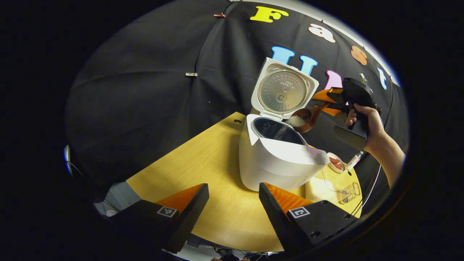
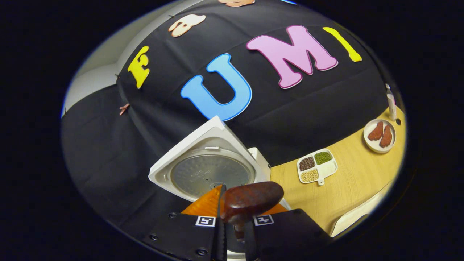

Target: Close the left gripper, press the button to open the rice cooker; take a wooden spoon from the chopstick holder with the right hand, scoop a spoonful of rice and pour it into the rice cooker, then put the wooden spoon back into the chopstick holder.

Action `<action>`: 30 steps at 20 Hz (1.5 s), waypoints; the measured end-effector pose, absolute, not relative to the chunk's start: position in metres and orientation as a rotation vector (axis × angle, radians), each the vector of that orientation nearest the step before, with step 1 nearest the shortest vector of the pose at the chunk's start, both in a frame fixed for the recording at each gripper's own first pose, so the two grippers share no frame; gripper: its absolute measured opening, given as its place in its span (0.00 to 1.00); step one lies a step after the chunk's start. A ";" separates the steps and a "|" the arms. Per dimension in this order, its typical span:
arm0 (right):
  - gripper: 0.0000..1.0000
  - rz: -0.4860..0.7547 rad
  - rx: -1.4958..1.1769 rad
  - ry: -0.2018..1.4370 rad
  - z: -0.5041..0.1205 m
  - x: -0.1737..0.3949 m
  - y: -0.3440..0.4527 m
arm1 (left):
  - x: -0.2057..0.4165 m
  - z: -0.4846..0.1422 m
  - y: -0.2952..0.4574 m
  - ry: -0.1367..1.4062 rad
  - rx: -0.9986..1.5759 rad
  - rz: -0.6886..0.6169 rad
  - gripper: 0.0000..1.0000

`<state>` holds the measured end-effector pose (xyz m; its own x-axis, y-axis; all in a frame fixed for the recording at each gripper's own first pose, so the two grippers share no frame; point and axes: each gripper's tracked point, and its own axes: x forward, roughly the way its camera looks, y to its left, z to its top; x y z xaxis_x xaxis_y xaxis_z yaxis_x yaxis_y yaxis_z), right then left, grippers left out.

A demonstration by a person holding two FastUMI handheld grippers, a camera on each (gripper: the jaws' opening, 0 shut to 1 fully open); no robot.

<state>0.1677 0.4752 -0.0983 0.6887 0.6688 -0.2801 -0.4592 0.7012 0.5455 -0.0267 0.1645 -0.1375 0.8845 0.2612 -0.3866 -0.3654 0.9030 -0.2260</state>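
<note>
White rice cooker (image 1: 279, 159), lid up; tilted wooden spoon (image 1: 306, 117) spilling rice

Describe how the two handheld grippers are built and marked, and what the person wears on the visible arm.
The left gripper has two wedge-shaped jaws on blocky black mounts, each with a small square black-and-white tag. The right gripper has matching tags and screw heads; seen from the left gripper view, it has a black pistol-style handle. The person's forearm is bare, with no sleeve.

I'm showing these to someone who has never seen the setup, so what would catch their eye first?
First, the white rice cooker in the middle of the wooden table, its lid standing wide open. Next, the wooden spoon tipped over the pot, rice streaming down into it, held by the right tool in a person's hand. In the right gripper view, a divided dish of beans and a small plate sit to the right.
</note>
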 end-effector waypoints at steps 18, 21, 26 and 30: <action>0.23 0.940 -0.052 0.192 -0.101 0.134 0.554 | -0.024 -0.141 0.177 0.356 -0.290 0.346 0.96; 0.23 1.000 -0.158 0.141 -0.108 0.119 0.565 | -0.026 -0.139 0.180 0.354 -0.299 0.356 0.96; 0.23 1.059 -0.282 0.089 -0.125 0.104 0.572 | -0.036 -0.139 0.181 0.346 -0.290 0.372 0.96; 0.23 1.061 -0.289 0.069 -0.119 0.101 0.571 | -0.044 -0.138 0.178 0.345 -0.255 0.377 0.96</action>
